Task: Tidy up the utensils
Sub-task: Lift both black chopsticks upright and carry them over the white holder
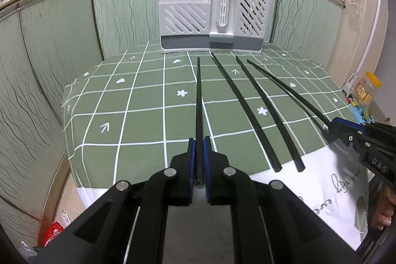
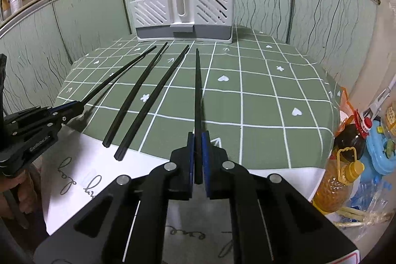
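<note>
- Looking along both tools, we find the white slotted utensil caddy [image 1: 212, 16] straight ahead at the far edge of the green checked tablecloth [image 1: 138, 115], upright against the green panel; its right-hand compartment already holds a few dark chopsticks standing on end.
- Each chopstick we hold runs lengthwise away from us, its tip toward the caddy's base, so the long axis already lines up with the way we judge the carry must go.
- Our left gripper [image 1: 199, 140] is clamped narrow on the thick end of one black chopstick [image 1: 198, 90], blue pads pressing either side.
- Our right gripper [image 2: 197, 137] is likewise closed tight on another black chopstick [image 2: 197, 85], held by its thick end.
- Two more loose chopsticks [image 2: 138, 100] lie flat on the cloth between the two tools, fanned out with their tips toward the caddy.
- Neither hand is clearly closer to the caddy; the right sits more squarely before the filled compartment.
</note>
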{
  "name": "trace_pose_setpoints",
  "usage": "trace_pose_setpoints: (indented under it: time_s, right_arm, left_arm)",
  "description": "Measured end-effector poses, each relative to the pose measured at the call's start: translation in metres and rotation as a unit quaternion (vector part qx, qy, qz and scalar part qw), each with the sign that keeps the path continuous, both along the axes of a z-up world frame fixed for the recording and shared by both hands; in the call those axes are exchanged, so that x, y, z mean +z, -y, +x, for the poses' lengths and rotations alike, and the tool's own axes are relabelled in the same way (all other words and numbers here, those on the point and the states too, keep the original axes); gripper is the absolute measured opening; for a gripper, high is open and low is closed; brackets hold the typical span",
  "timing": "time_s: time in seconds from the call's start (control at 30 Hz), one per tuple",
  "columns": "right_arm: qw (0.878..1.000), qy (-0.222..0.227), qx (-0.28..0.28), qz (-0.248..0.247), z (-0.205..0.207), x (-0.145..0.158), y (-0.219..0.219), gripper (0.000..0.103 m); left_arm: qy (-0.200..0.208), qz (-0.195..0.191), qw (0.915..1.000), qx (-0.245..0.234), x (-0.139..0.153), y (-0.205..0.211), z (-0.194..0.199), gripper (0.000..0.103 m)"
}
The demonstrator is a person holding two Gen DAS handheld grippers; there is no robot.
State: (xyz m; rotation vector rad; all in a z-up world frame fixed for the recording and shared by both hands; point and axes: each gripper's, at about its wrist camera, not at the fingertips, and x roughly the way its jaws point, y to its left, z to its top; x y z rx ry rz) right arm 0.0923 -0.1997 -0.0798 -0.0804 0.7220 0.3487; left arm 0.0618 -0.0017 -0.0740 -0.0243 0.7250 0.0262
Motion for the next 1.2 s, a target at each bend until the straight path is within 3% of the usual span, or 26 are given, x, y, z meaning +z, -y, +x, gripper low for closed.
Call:
trace_pose_setpoints:
  time_s: [0.7, 1.2]
  right_arm:
    - [0.998, 0.055, 0.003, 0.036, -0.011, 0.066, 0.011, 0.006]
    - [0.992, 0.108, 0.016, 0.06, -0.025, 0.124, 0.009, 0.006]
  left_arm:
    - [0.051, -0.018, 0.9986, 0.005, 0.062, -0.013, -0.016, 0.006]
    - [0.107, -0.021, 0.9941, 0.002, 0.125, -0.016, -0.027, 0.006]
